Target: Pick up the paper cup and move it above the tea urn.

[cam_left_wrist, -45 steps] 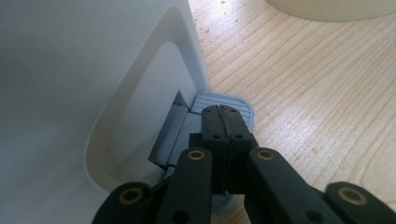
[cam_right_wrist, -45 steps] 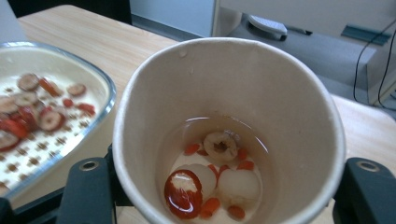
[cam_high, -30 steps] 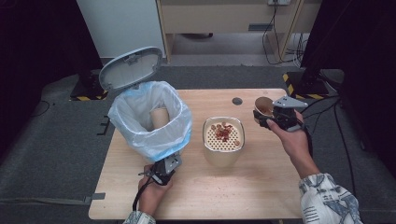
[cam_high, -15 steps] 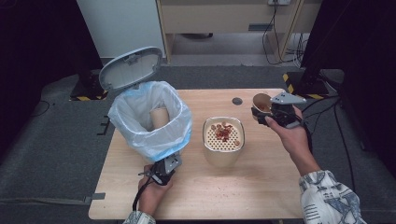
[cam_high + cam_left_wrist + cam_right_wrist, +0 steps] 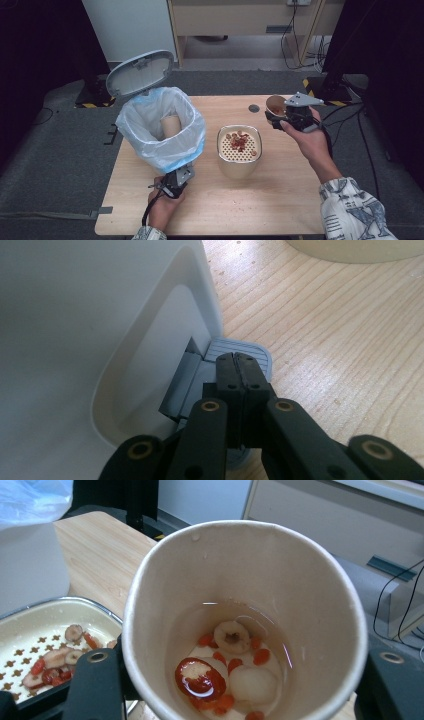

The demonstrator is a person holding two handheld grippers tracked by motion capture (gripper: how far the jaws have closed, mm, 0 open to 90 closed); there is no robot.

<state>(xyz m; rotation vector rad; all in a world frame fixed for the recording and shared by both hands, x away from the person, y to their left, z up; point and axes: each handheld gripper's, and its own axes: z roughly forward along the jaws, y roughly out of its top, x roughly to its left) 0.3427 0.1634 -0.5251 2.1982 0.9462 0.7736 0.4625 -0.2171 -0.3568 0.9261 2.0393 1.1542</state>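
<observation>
A paper cup (image 5: 276, 105) is grasped by the right claw (image 5: 280, 116) and is held above the far right part of the table (image 5: 280, 200), to the right of the cream strainer container (image 5: 239, 150). In the right gripper view the cup (image 5: 240, 610) is seen tilted toward the camera, with a jaw on each side of its wall. At its bottom some liquid, red berries (image 5: 235, 664) and pale fruit slices are seen. Similar pieces (image 5: 240, 141) are lying on the perforated insert of the strainer container.

The left claw (image 5: 172, 184) is placed at the near side of the pedal bin (image 5: 160, 125), which is lined with a pale blue bag. Its jaws are clenched together with nothing between them, and in the left gripper view they rest on the grey pedal (image 5: 252, 354); probably the pedal is pressed down, but this cannot be confirmed from the view. The grey lid (image 5: 141, 72) of the bin is standing open, and another paper cup (image 5: 171, 125) is lying inside the bag.
</observation>
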